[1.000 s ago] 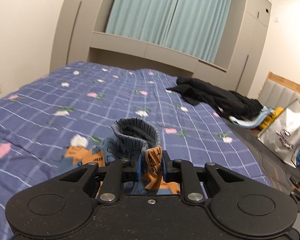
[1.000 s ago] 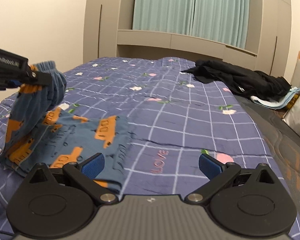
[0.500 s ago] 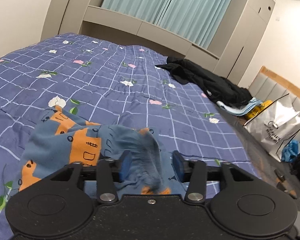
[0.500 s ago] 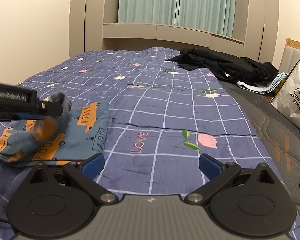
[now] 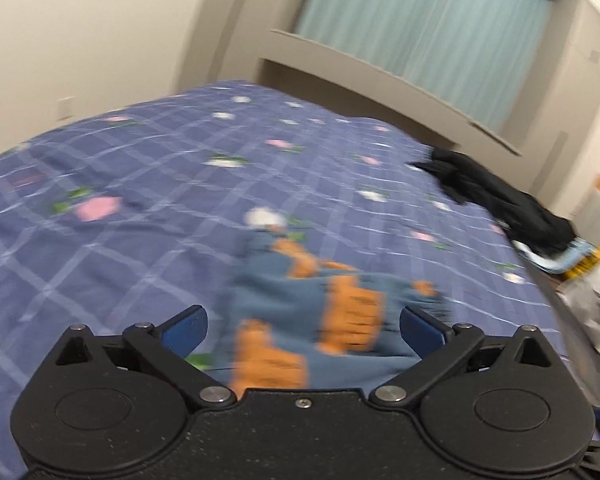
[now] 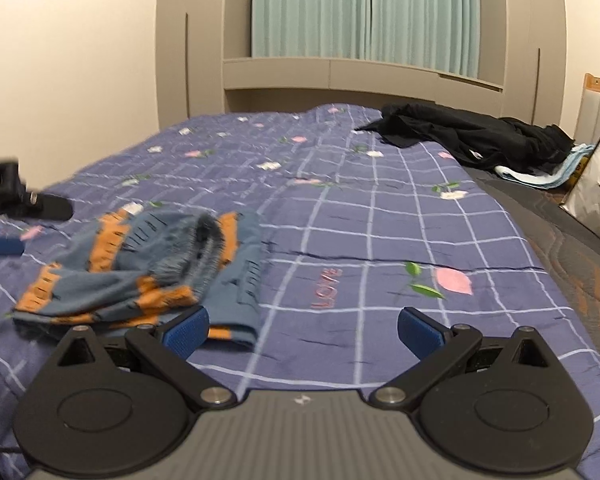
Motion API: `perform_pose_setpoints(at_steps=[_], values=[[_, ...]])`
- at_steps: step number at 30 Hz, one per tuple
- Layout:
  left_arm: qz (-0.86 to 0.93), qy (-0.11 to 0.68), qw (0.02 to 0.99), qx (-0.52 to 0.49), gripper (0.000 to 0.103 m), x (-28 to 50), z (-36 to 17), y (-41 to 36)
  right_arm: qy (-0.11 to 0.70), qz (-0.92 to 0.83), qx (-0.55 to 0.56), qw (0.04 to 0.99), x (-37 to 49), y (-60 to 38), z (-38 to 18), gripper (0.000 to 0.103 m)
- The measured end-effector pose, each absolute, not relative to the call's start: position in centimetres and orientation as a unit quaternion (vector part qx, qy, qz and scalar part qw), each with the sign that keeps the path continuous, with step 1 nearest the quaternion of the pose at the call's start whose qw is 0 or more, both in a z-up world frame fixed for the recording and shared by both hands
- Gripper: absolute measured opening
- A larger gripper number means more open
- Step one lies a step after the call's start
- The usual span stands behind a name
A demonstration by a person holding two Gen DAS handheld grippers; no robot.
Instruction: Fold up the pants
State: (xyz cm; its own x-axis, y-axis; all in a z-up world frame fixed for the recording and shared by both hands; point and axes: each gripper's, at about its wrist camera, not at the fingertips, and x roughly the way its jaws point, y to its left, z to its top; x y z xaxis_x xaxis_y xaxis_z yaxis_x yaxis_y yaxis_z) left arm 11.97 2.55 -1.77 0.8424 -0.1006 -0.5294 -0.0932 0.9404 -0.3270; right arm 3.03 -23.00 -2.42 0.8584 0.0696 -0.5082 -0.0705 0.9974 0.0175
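Since half a second ago I've let go: my left gripper (image 5: 300,330) now has its fingers spread wide, and the children's pants (image 6: 148,268) lie bunched near the bed's (image 6: 380,216) left edge, waistband doubled over the legs. My right gripper (image 6: 302,330) hovers low beside them, fingers apart and empty, probably ready to smooth the fold.

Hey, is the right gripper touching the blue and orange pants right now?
Cannot tell. In the right wrist view the right gripper is open, its left fingertip overlapping the pants edge.
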Motion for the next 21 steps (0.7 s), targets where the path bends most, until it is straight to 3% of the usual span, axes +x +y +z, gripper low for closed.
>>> perform_pose_setpoints(at_steps=[10,21], values=[[0.085,0.325,0.919,-0.206,0.102,11.6,-5.0,7.9,0.253,0.091,0.023,0.963,3.0,-20.9,-2.2,0.103],[0.065,0.315,0.924,-0.208,0.102,12.8,-4.3,6.8,0.238,0.126,0.085,0.959,6.0,-19.2,-1.8,0.103]])
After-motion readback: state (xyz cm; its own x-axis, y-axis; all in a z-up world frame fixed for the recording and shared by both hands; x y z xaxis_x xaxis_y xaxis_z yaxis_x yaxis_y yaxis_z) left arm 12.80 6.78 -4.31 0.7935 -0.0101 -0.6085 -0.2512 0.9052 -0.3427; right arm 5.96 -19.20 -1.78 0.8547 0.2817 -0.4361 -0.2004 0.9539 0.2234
